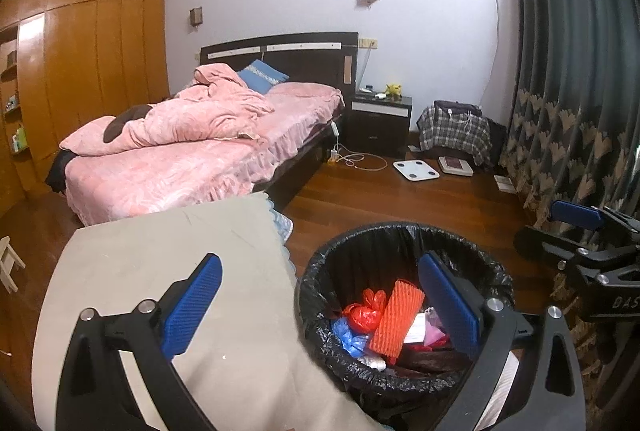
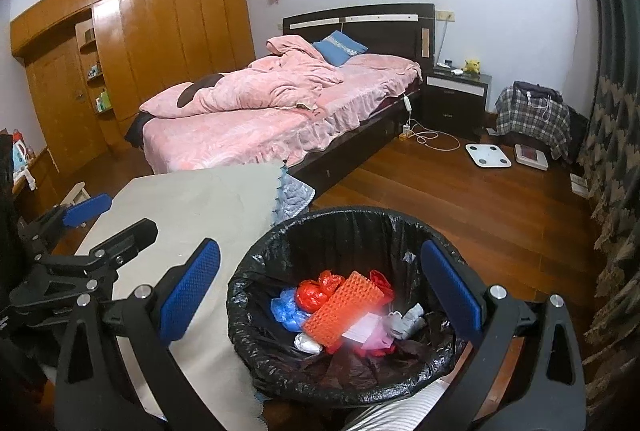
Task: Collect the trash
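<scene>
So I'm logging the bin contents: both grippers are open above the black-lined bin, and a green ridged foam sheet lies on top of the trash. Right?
One slip: the ridged foam sheet is orange, not green, as the right wrist view shows. Otherwise yes: the left gripper and right gripper are open above the black-lined bin.

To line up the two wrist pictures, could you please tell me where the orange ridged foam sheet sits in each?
Left wrist: orange foam sheet in the bin, lower centre-right.
Right wrist: it lies in the bin, lower centre.
Shared landmark: white floor scale.
</scene>
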